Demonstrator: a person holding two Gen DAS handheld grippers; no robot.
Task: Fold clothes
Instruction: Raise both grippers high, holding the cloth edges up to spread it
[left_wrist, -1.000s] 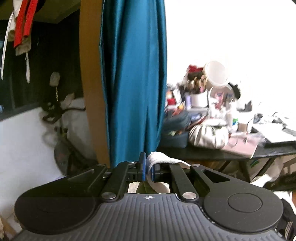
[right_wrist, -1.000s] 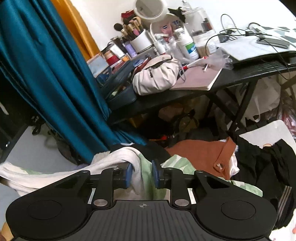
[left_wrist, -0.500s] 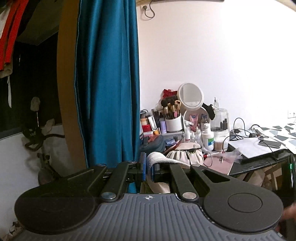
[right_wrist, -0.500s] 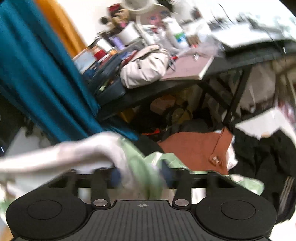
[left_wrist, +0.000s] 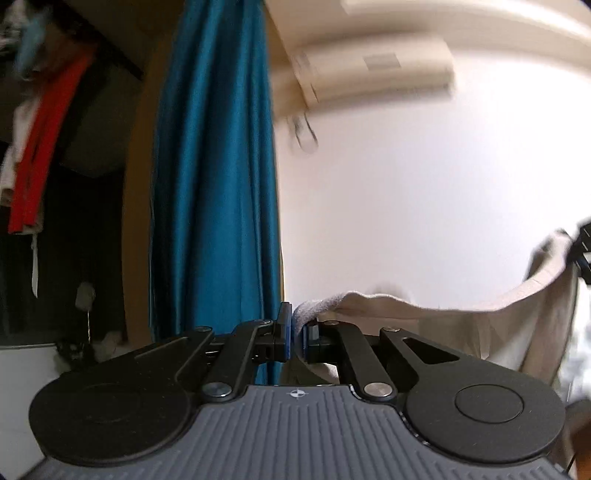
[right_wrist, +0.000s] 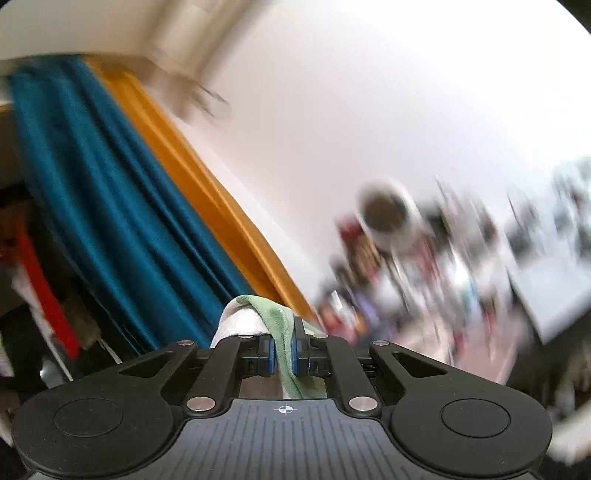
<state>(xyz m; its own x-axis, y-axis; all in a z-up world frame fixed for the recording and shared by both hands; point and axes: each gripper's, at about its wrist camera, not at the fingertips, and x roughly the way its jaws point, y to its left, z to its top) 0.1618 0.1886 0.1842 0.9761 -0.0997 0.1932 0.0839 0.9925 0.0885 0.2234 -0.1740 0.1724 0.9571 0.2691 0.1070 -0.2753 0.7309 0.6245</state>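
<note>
My left gripper (left_wrist: 294, 341) is shut on the edge of a cream-white garment (left_wrist: 436, 325). The cloth stretches in a sagging line to the right, up to my right gripper, whose dark tip shows at the frame's right edge (left_wrist: 583, 251). In the right wrist view my right gripper (right_wrist: 283, 354) is shut on the same garment (right_wrist: 275, 325), which shows a white side and a pale green side here. Both grippers are raised high and point at the wall. The rest of the garment hangs below, out of sight.
A teal curtain (left_wrist: 214, 184) and an orange curtain (right_wrist: 207, 192) hang ahead on the left. An air conditioner (left_wrist: 369, 70) sits high on the white wall. Red clothing (left_wrist: 40, 147) hangs at far left. A cluttered desk with a round mirror (right_wrist: 388, 218) is blurred at right.
Both grippers have swung upward with the garment. The views went from the desk and floor pile up to the wall and ceiling. The cloth is now stretched between the grippers.
</note>
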